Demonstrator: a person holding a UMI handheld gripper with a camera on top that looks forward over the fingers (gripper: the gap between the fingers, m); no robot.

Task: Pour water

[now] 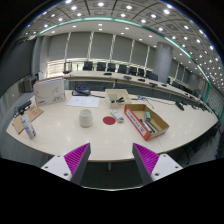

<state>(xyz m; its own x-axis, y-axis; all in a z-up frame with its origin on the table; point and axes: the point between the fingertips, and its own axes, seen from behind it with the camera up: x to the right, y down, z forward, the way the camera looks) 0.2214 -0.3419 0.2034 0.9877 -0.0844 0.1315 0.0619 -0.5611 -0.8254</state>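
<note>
My claw: my gripper (pixel 111 160) is open, with a wide gap between its two fingers, and I am holding nothing
My pads: I see a purple pad (pixel 76 156) on the inside of one finger and another one on the other finger, facing each other
Under my claw: the near edge of the big pale table (pixel 60 132) is just in front of my fingers
Cup: a small white cup (pixel 86 118) stands up on the table, past my fingers and well away from them; I can't tell if it has water in it
Red thing: a small round red and white thing (pixel 109 120) lies on the table just beside the cup
Open box: a brown cardboard box (pixel 147 121) sits on the table, on the other side of the red thing, with red stuff inside
Far box: a pale box (pixel 118 97) sits further back on the table
White box: a big white box (pixel 48 90) stands at the far side of the table
Chairs: dark chairs (pixel 104 68) stand in a row behind the table, near the windows
Ceiling: lots of little round lights (pixel 100 4) shine up there
</note>
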